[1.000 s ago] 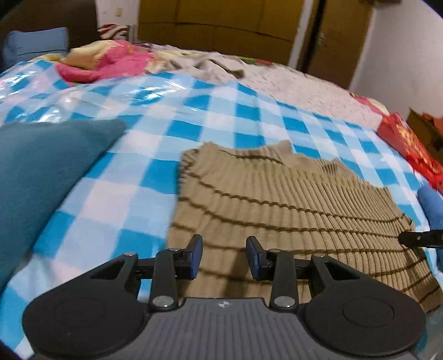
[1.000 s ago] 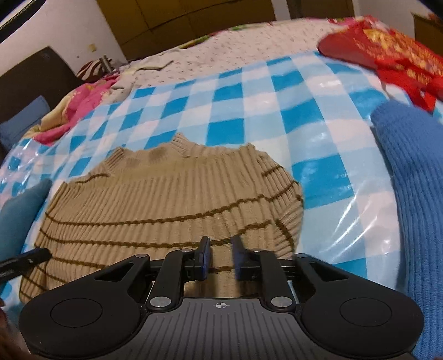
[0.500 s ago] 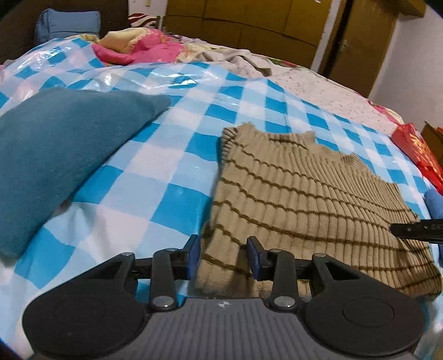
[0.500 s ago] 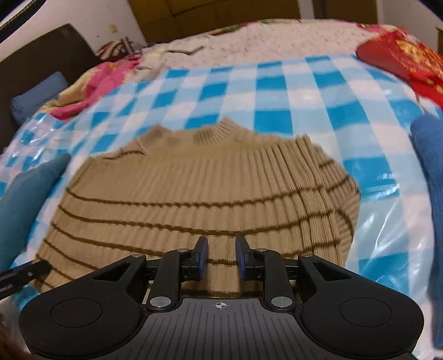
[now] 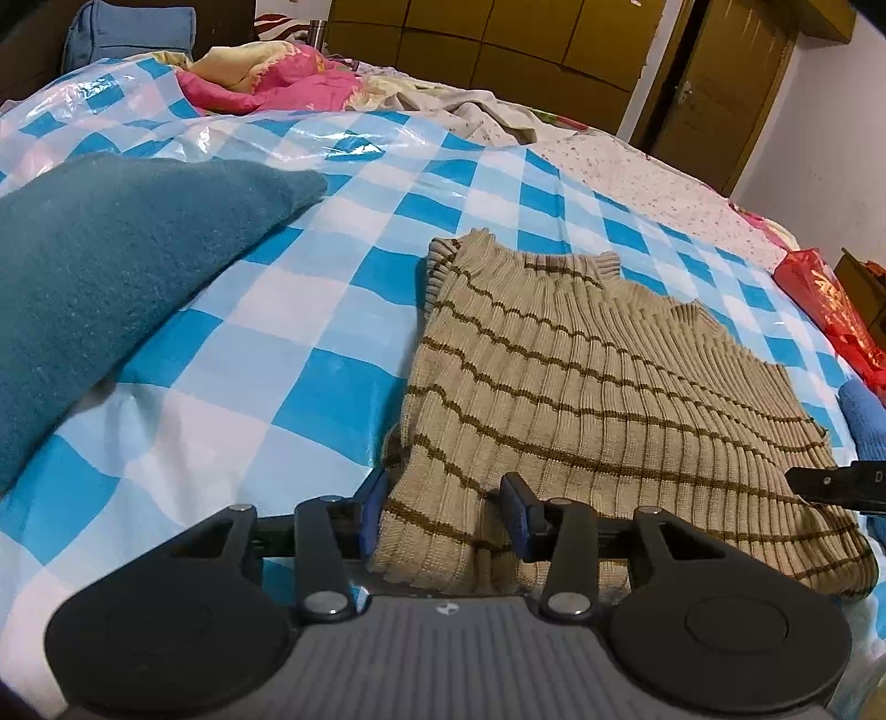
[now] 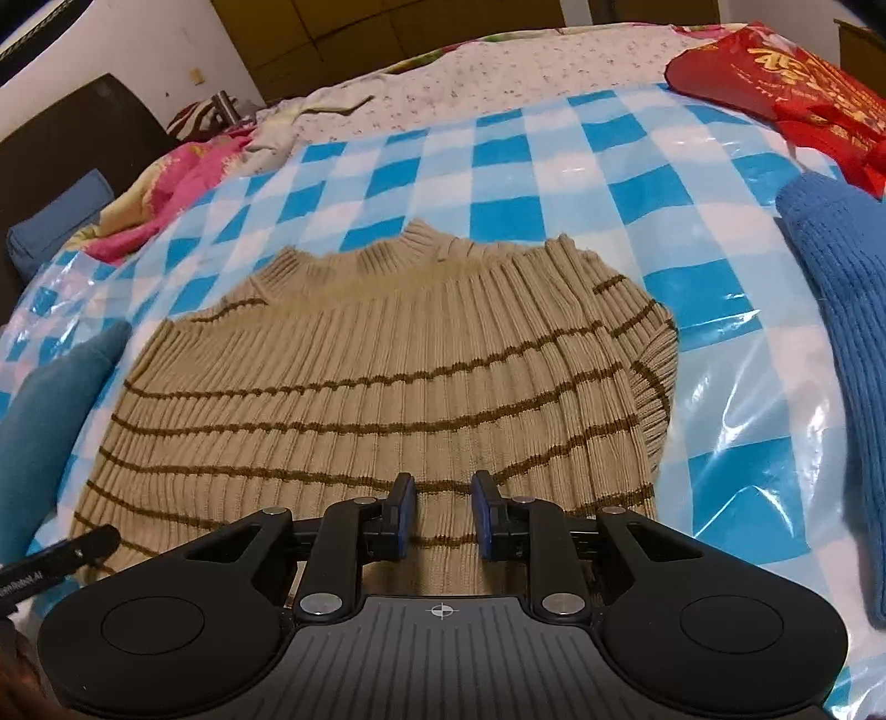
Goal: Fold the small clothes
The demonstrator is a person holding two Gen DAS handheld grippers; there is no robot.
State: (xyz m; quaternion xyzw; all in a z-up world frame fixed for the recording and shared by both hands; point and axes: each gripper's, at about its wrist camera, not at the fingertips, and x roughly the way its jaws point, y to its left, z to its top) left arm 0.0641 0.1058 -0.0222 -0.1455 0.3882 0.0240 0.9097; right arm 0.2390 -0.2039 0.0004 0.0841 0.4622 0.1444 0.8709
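A small tan ribbed sweater with thin brown stripes (image 5: 598, 387) lies flat on a blue-and-white checked plastic sheet (image 5: 310, 310), collar away from me. My left gripper (image 5: 443, 512) is open, its jaws either side of the sweater's near left hem corner. My right gripper (image 6: 441, 512) is open, low over the sweater (image 6: 382, 382) at the near hem, right of centre. The right gripper's tip shows at the left view's right edge (image 5: 830, 484); the left gripper's tip shows at the right view's lower left (image 6: 61, 556).
A teal garment (image 5: 105, 288) lies left of the sweater. A blue knit garment (image 6: 841, 354) lies to its right. A red bag (image 6: 786, 83) sits at the far right. Pink and yellow bedding (image 5: 266, 77) is piled at the back. Wooden wardrobe doors (image 5: 498, 39) stand behind.
My left gripper moved left and down to the sweater's near left corner and opened wider. My right gripper moved left over the hem and opened a little.
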